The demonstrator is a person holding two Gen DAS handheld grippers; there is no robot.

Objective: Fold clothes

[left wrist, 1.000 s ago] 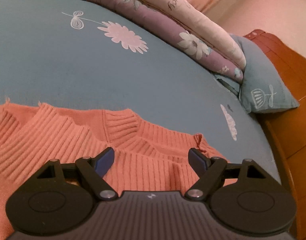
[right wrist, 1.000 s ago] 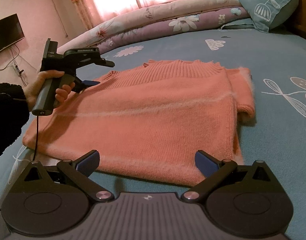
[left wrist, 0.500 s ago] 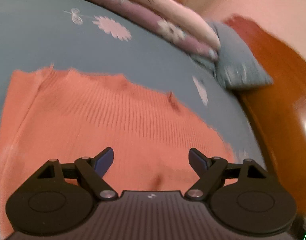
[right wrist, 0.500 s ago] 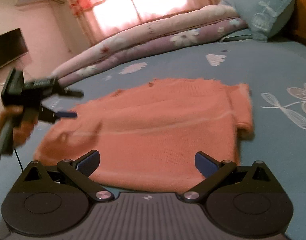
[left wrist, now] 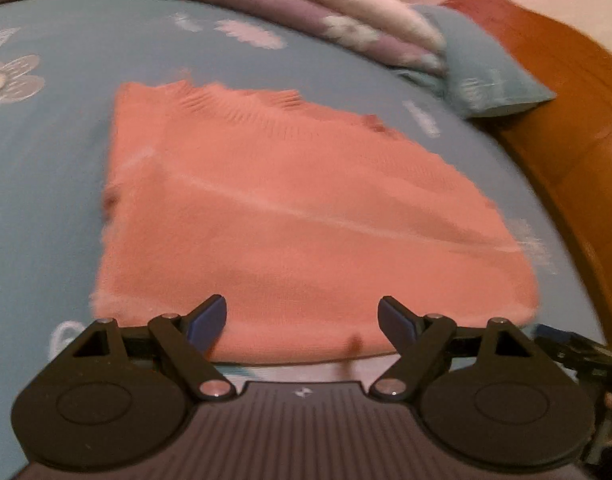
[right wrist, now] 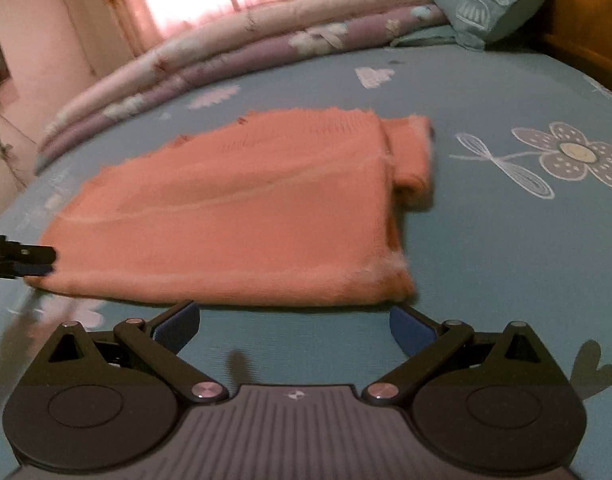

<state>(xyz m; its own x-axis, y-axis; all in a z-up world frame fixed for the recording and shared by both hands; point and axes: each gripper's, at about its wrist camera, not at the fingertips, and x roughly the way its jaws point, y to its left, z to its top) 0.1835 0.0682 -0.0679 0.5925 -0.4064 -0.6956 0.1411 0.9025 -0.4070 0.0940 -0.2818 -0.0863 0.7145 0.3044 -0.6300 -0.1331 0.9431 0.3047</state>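
Both hand-held grippers (left wrist: 302,316) (right wrist: 294,326) gape wide, empty, at the sweater's (right wrist: 234,208) near hem.

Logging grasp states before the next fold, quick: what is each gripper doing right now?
Left gripper: open, holding nothing, at the sweater's near edge.
Right gripper: open, empty, just short of the sweater.

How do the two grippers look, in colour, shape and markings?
Both look alike. The left gripper and the right gripper each have a dark grey ribbed body with a small white logo, two round black discs at the sides, black linkage arms with silver pivot pins, and blue pads on the fingertips. No cable or sleeve shows clearly.
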